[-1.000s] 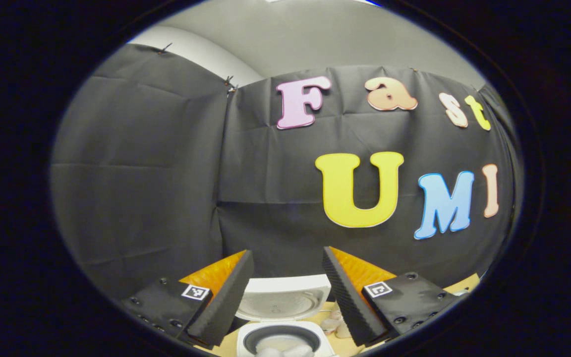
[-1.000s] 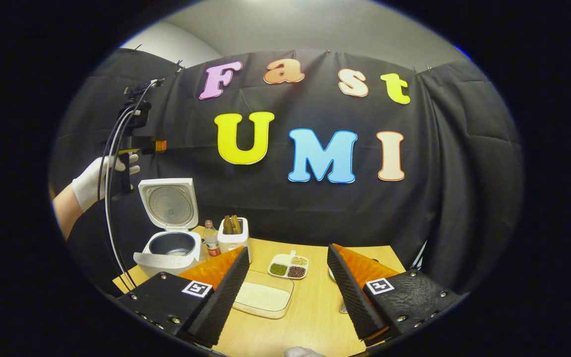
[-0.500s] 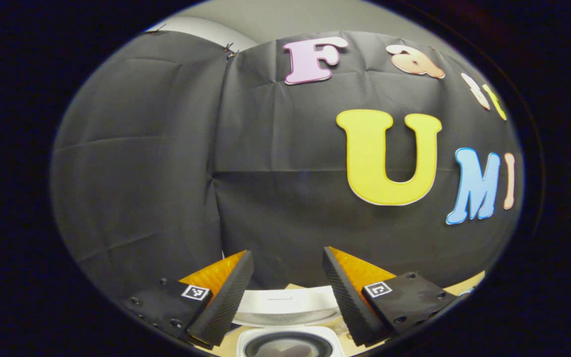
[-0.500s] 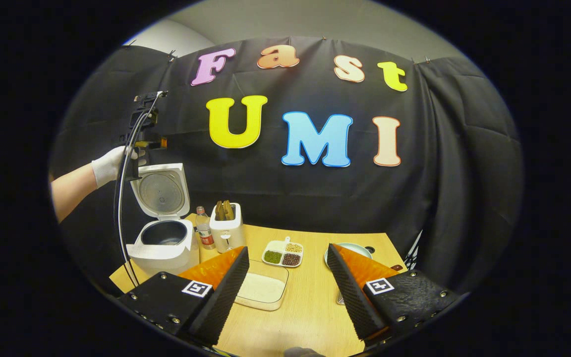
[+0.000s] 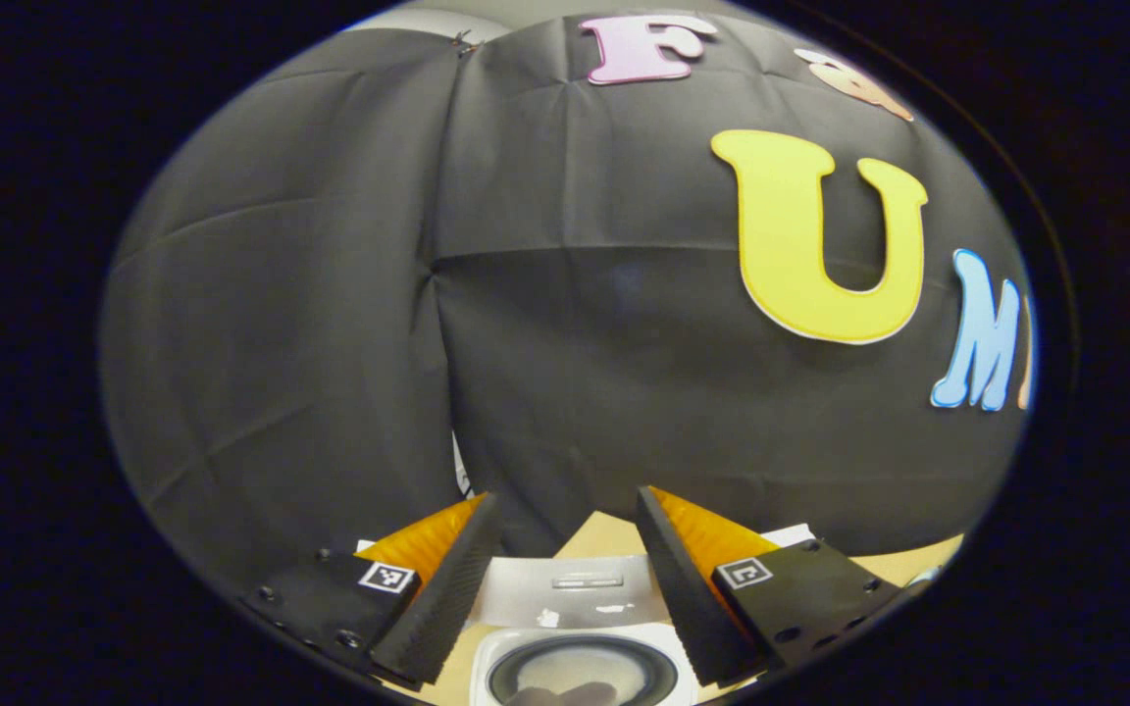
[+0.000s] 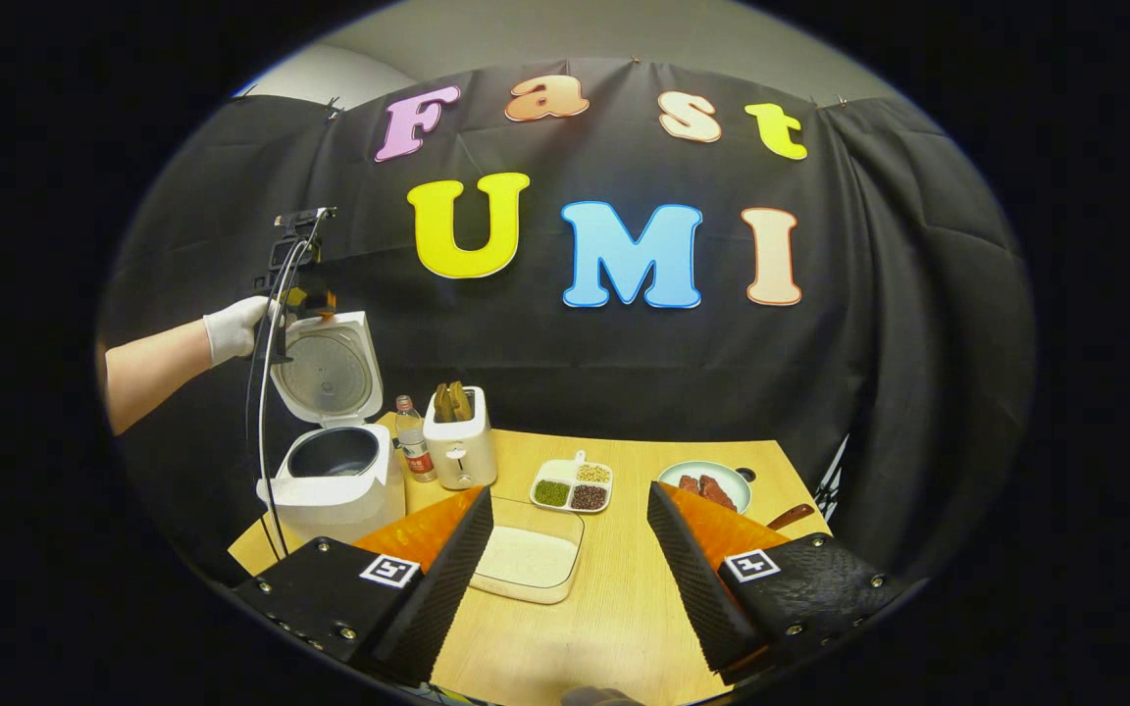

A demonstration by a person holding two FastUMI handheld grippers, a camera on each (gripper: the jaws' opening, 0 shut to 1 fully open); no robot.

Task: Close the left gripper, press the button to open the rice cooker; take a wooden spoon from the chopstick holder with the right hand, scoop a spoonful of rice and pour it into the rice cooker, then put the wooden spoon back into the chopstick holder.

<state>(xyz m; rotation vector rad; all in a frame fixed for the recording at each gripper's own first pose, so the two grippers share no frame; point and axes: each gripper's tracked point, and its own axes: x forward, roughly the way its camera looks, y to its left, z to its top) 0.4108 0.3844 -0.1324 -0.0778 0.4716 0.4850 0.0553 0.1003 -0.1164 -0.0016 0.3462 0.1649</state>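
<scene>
- Table: a pale wooden top set against the black cloth wall, carrying every item listed below.
- Rice cooker: white, at the far left of the table, lid raised upright and the dark inner pot exposed. In the left gripper view the cooker lies directly below, its pot mouth between the two fingers.
- Left gripper: seen from the right gripper view, held high at the top edge of the raised lid by a gloved hand, cables hanging from it. In its own view the left gripper has its fingers spread well apart with nothing between them.
- Right gripper: hovering over the near edge of the table, fingers wide apart and gripping nothing.
- Rice tray: a clear shallow tray of white rice, near centre, between the right gripper's fingers as viewed.
- Chopstick holder: a white upright box just right of the cooker; wooden spoon handles stand in it.
- Plate: pale green, right of centre, with dark reddish pieces on it.
- Divided dish: white, with green, dark and pale grains in separate compartments, between holder and plate.
- Bottle: small, red-labelled, upright between the cooker and the holder.
</scene>
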